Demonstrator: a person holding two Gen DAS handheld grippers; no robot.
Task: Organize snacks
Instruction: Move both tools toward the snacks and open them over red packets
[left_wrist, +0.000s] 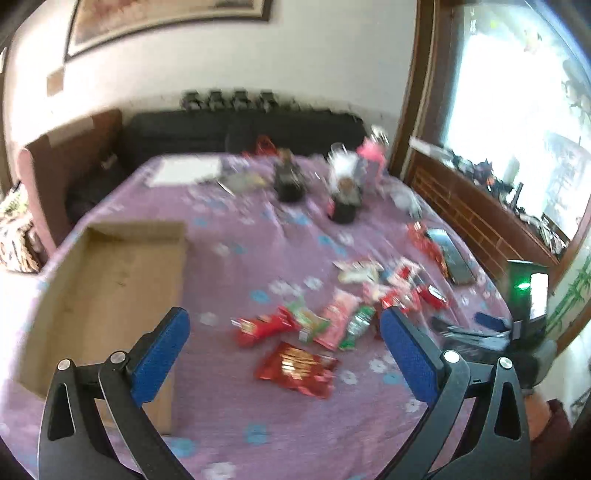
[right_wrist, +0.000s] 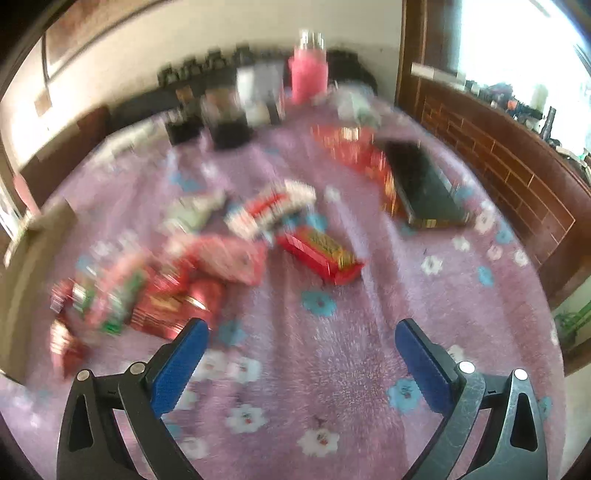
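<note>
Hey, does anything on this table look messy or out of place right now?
Yes. The snack packets lie scattered and overlapping on the purple tablecloth, while the cardboard box on its left side looks empty. Both the left gripper and the right gripper are open, holding nothing. Nothing looks spilled, though blur hides detail.

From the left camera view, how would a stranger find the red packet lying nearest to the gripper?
Start at the open brown cardboard box on the purple flowered tablecloth. Look right to the snack pile; the shiny red foil packet with gold print lies alone on its near side, bigger and flatter than the others.
</note>
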